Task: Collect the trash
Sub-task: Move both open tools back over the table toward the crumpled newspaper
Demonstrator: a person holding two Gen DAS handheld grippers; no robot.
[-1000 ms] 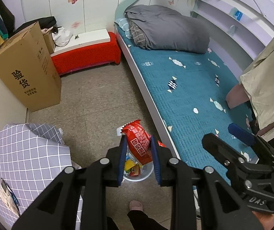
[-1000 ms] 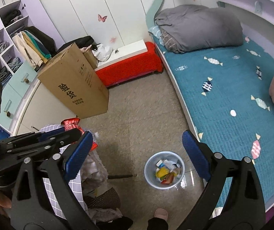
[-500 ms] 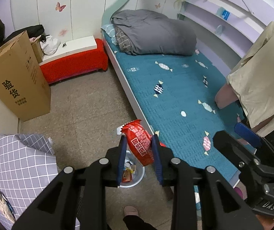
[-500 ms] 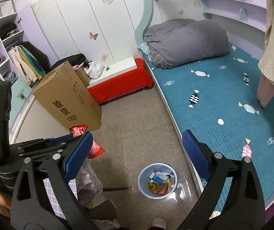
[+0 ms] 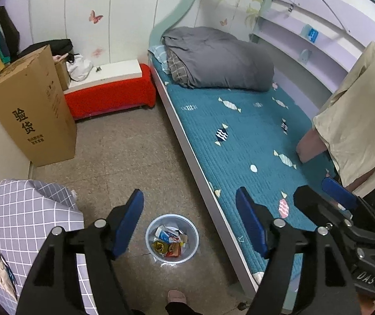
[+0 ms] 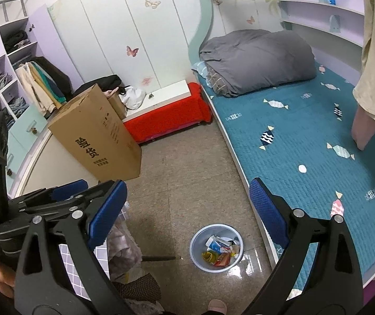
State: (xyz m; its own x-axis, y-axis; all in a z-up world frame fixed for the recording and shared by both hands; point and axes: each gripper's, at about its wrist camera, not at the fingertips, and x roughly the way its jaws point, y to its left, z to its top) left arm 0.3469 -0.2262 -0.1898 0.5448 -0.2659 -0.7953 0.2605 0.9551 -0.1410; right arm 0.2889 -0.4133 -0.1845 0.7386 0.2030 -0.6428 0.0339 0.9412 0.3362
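A pale blue waste bin (image 5: 149, 236) stands on the floor beside the bed, holding several wrappers, a red one (image 5: 175, 250) among them. My left gripper (image 5: 188, 194) hangs above the bin, its jaws opening and nothing between them. In the right wrist view the same bin (image 6: 195, 239) sits low in the middle, with a red wrapper (image 6: 223, 258) inside. My right gripper (image 6: 187, 186) is open and empty, high over the floor. It also shows at the right edge of the left wrist view as the right gripper (image 5: 318, 193). One blue pad (image 6: 69, 187) of the left gripper shows at the left.
A teal bed (image 5: 240, 136) with a folded grey duvet (image 5: 219, 57) runs along the right. A tall cardboard box (image 5: 35, 110) and a red bench (image 5: 111, 97) stand at the back. A checked cloth (image 5: 22, 223) covers something at the left. A person in beige (image 5: 358, 120) is on the bed.
The left gripper's jaws have spread apart and the red wrapper they held is gone from between them. Both views have risen, so the bin looks smaller.
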